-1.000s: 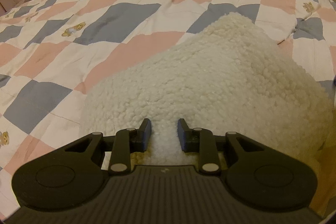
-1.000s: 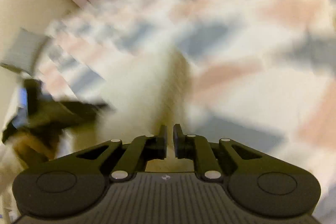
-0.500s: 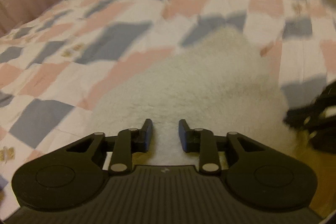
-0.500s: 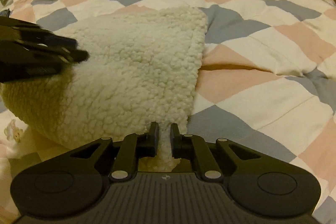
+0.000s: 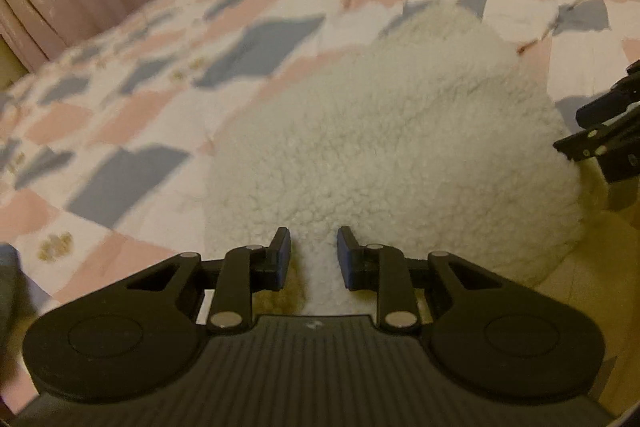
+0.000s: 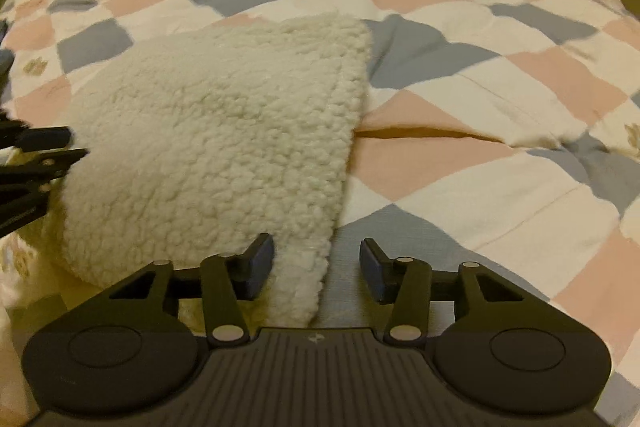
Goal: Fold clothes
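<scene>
1. Right gripper [image 6: 316, 263] now spread wide, nothing pinched; half a second ago nearly closed on the near hem of the fleece garment [image 6: 224, 131]. Released, by the look of it.
2. Left gripper [image 5: 314, 253] parted narrowly astride a ridge of fleece at the near edge of the bed, the same gap as in both earlier views. Cannot tell whether the pads actually press the pile or merely flank it (gap looks too loose for a firm pinch).
3. Fleece garment lying flat-topped on the checked quilt [image 6: 460, 163] near the bed's near edge, its right side a straight doubled border, its near part drooping slightly over the edge. Same outline as half a second ago; no shift with the release.
4. Seen from the left wrist, the right gripper at the frame's right side, beside the garment's right flank rather than on it.
5. Judgement: a fold looks laid down and let go on the right side. Unclear from this alone whether the bundle counts as finished or needs a further fold (thick, springy pile, likely to hold its shape without a hand on it).
</scene>
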Available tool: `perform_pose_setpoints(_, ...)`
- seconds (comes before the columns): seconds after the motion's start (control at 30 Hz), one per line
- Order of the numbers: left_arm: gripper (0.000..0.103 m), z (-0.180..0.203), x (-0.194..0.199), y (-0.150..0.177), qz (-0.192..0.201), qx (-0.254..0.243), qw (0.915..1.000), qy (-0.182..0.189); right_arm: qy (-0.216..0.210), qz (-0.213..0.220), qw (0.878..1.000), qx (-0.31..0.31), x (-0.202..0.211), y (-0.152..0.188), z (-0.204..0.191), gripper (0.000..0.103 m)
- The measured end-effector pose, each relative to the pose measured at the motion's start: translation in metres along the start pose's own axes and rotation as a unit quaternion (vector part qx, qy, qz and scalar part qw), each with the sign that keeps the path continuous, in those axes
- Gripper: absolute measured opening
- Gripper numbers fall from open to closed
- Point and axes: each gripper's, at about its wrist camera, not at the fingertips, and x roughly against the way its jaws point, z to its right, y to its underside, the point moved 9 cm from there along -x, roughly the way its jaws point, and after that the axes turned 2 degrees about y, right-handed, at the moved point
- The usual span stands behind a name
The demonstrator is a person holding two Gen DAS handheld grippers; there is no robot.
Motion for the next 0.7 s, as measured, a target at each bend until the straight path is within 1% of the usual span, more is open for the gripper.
perform_pose_setpoints(0.03, 0.023, -0.003, 0.010, -0.003, 0.014, -0.001, 0.9999, -0.005, 0.000, 0.007, 1.000, -0.003, 0.005, -0.004, 0.001, 0.047)
perform_pose_setpoints(0.13, 0.023, -0.011, 0.033, -0.001, 0.029, 0.025, 0.9993, 0.002, 0.005, 0.050, 0.999, 0.011, 0.031, -0.016, -0.008, 0.046)
perform_pose_setpoints(0.2, 0.023, -0.014, 0.039, 0.006, 0.026, 0.033, 0.9991, -0.003, 0.007, 0.082, 0.996, 0.027, 0.046, -0.021, -0.019, 0.045)
perform_pose_setpoints(0.23, 0.023, -0.015, 0.040, 0.010, 0.022, 0.038, 0.9990, -0.005, 0.006, 0.084, 0.996, 0.034, 0.045, -0.019, -0.024, 0.045)
perform_pose_setpoints(0.3, 0.023, -0.017, 0.030, 0.020, 0.004, 0.052, 0.9986, -0.002, 0.003, 0.081, 0.996, 0.046, 0.039, -0.014, -0.032, 0.044)
perform_pose_setpoints(0.37, 0.022, -0.016, 0.016, 0.029, -0.018, 0.066, 0.9976, 0.008, 0.000, 0.079, 0.995, 0.058, 0.033, -0.008, -0.040, 0.040)
perform_pose_setpoints(0.4, 0.023, -0.014, 0.008, 0.035, -0.032, 0.068, 0.9971, 0.011, -0.001, 0.078, 0.995, 0.064, 0.030, -0.005, -0.044, 0.039)
perform_pose_setpoints(0.43, 0.023, -0.012, 0.006, 0.038, -0.036, 0.067, 0.9970, 0.010, -0.003, 0.076, 0.995, 0.070, 0.027, -0.003, -0.048, 0.039)
perform_pose_setpoints(0.5, 0.023, -0.009, 0.001, 0.043, -0.043, 0.065, 0.9969, 0.008, -0.006, 0.064, 0.996, 0.059, 0.017, 0.001, -0.047, 0.039)
perform_pose_setpoints(0.6, 0.022, -0.009, 0.003, 0.044, -0.044, 0.066, 0.9968, 0.009, -0.013, 0.052, 0.998, 0.043, 0.014, -0.003, -0.044, 0.039)
perform_pose_setpoints(0.7, 0.022, -0.011, 0.013, 0.035, -0.032, 0.071, 0.9969, 0.008, -0.014, 0.052, 0.997, 0.048, 0.011, -0.002, -0.043, 0.039)
